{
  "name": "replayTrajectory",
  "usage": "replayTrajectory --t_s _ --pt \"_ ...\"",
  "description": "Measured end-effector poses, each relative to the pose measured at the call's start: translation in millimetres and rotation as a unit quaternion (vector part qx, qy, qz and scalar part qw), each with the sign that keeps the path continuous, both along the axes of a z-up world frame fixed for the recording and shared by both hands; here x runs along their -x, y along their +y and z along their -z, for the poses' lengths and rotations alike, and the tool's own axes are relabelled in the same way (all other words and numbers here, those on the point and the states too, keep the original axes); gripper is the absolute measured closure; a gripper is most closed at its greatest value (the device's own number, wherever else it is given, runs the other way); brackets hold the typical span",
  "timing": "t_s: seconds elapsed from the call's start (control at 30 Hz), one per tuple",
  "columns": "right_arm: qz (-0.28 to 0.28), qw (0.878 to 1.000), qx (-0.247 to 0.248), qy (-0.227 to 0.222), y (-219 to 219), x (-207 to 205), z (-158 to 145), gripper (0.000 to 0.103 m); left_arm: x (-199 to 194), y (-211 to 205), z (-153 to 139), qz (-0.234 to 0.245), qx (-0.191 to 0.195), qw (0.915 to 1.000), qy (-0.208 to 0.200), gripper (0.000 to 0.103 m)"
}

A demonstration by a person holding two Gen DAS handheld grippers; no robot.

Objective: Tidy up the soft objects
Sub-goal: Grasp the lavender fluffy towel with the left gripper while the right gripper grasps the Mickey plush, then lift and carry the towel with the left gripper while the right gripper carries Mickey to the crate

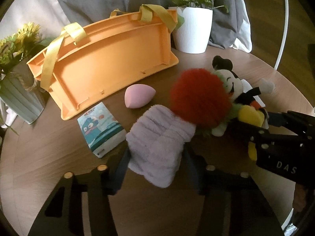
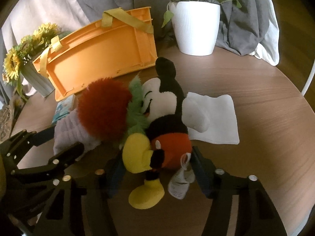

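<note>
Left gripper [image 1: 155,157] clamped lilac cloth [image 1: 157,147], long axis toward 12 o'clock. Right gripper [image 2: 157,169] straddled mouse toy [image 2: 167,137] (grip unclear); basket [image 1: 110,59] at 11.

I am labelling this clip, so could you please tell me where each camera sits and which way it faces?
Left wrist: on the left gripper, angled down at the lilac towel between its fingers; right gripper at right.
Right wrist: on the right gripper, angled down at the mouse toy; left gripper at left.
Shared: orange basket, red pompom.
</note>
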State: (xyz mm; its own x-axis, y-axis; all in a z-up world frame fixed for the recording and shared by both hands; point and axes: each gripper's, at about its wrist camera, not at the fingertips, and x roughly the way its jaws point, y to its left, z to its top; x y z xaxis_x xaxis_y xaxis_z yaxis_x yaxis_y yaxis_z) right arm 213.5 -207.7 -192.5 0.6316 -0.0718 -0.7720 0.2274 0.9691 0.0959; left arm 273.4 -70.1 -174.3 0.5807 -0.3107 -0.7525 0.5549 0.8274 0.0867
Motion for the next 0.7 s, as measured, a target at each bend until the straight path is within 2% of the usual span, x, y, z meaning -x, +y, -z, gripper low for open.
replayTrajectory --t_s 0.07,0.23,0.37,0.7 --pt "-0.001 1.0 -0.003 -0.002 -1 1 -1 0.051 1 1 0 -0.006 -0.001 1.0 0.0 0.064" --pt "-0.005 1.0 0.005 -0.01 0 2 -6 0.057 3 4 -2 -0.025 0.008 0.9996 0.006 0.07" --pt "-0.006 1.0 0.005 -0.016 -2 3 -12 0.061 7 5 -9 -0.036 0.015 0.9992 0.004 0.071" --pt "-0.002 0.999 0.0 -0.034 -5 11 -28 0.063 16 8 -37 -0.052 0.041 0.9977 -0.017 0.071"
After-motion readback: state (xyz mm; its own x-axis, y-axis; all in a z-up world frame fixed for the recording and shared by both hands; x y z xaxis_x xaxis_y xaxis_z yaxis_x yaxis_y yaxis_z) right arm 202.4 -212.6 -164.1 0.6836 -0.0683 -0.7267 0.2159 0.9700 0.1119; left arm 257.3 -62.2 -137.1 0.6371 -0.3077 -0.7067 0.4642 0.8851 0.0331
